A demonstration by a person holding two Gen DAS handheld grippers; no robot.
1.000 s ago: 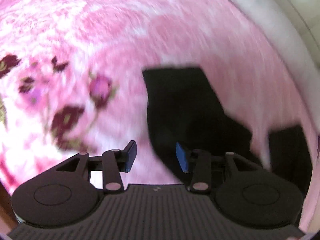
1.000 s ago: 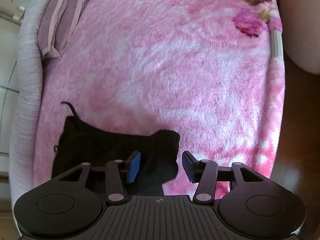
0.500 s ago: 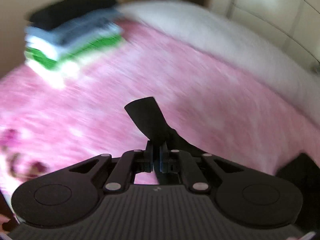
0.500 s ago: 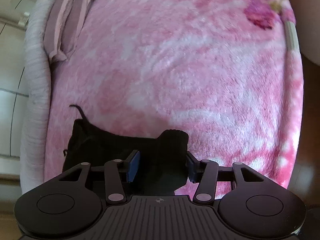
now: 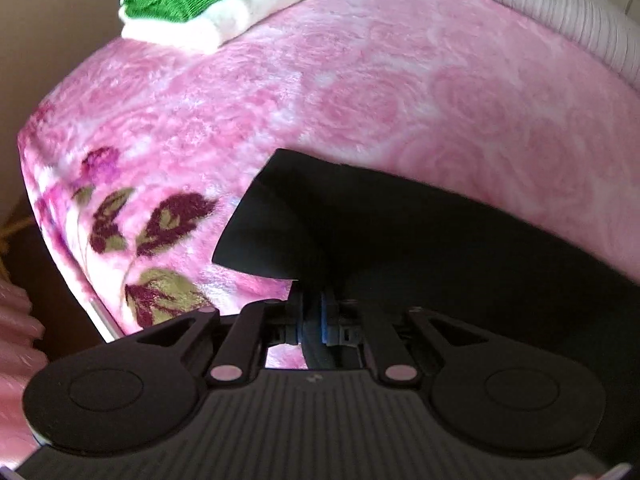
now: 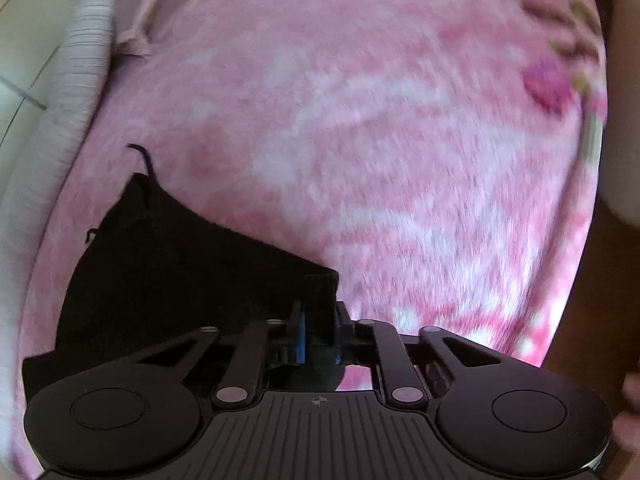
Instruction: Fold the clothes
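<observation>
A black garment (image 5: 400, 232) lies on the pink flowered blanket (image 5: 360, 92). In the left wrist view my left gripper (image 5: 312, 316) is shut on one of its edges, and a corner flap fans out to the left above the blue pads. The right wrist view shows the same black garment (image 6: 168, 264) at lower left, with a loose drawstring at its far end. My right gripper (image 6: 319, 334) is closing on a corner of it, and the cloth fills the gap between the blue pads.
A stack of folded clothes (image 5: 216, 0), green, white and blue, sits at the far left of the bed. A white ribbed bed edge (image 5: 560, 12) runs along the far side. A pink garment (image 6: 160, 8) lies near the white edge (image 6: 68, 92).
Both grippers went from open around the black garment to shut on it. The left one closed first and has since swung, lifting its edge; the right one closed in the last half second.
</observation>
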